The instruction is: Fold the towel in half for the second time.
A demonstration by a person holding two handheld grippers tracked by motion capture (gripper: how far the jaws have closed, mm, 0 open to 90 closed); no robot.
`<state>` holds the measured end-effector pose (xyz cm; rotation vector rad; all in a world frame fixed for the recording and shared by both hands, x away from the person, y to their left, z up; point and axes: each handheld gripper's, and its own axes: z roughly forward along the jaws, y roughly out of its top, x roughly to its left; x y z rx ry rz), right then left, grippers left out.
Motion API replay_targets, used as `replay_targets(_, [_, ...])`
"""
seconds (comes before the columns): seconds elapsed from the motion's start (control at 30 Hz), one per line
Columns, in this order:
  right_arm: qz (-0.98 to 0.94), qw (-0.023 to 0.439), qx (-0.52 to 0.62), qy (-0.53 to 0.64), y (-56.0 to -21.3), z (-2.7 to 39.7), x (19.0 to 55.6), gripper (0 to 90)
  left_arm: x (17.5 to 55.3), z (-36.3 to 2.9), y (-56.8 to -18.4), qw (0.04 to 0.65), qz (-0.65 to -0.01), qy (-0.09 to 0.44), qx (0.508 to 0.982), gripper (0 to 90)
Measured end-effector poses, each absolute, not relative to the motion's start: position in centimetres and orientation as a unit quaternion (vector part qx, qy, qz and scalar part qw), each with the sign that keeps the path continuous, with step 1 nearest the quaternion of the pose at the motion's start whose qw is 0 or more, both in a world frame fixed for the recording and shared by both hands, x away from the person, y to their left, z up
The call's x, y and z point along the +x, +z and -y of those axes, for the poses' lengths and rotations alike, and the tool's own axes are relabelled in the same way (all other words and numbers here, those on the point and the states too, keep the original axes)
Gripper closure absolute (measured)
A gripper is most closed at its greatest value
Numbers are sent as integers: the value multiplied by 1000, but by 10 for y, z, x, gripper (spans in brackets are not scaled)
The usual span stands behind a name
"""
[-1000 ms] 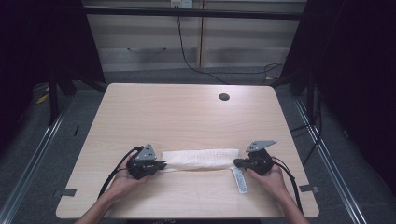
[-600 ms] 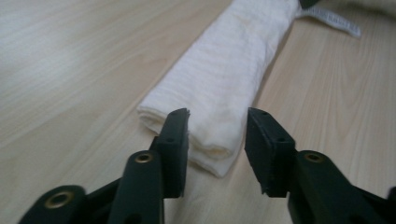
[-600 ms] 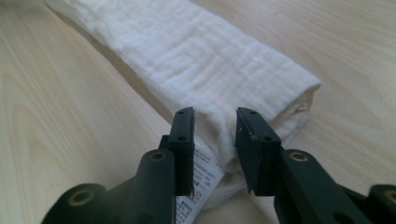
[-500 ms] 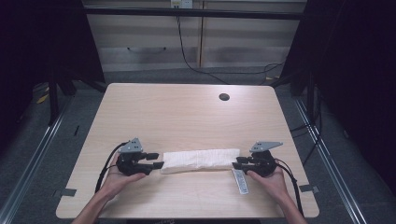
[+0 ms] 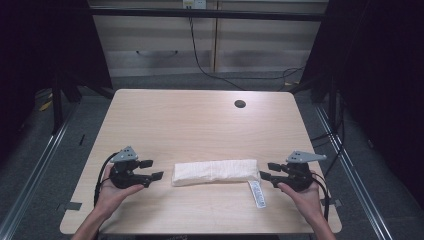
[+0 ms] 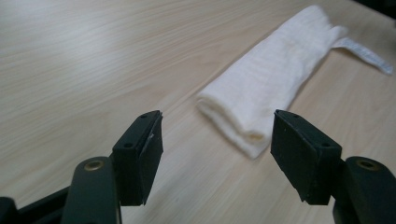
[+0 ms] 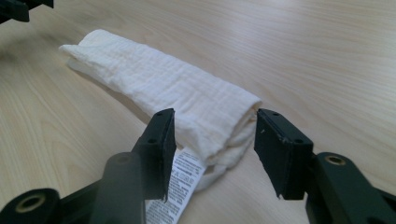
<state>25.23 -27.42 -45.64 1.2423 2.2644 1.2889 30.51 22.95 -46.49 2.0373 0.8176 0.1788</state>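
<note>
Near the front edge of the table (image 5: 200, 120), two hands each hold a gripper. The left gripper (image 5: 152, 170) and right gripper (image 5: 266, 177) have wide jaws holding nothing. Between them lies a rolled white towel (image 5: 215, 171), its tag (image 5: 255, 193) by the right end.

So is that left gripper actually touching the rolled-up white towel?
Apart. In the high view, bare table shows between the left gripper and the towel. The left gripper view agrees: its open jaws stand short of the towel's end.
</note>
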Motion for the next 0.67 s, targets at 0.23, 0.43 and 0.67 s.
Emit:
replay_targets(0.23, [-752,148,464,445,-461,297,235,427,295,-255,-474,454,-372,76,806,293])
replay_targets(0.43, [-740,162,488,434,-472,307,223,395,288,-265,-471,465,-383,88,794,176])
replay_targets(0.67, [-733,162,501,430,-480,312,221,373,288,-273,-484,462,-380,74,798,170])
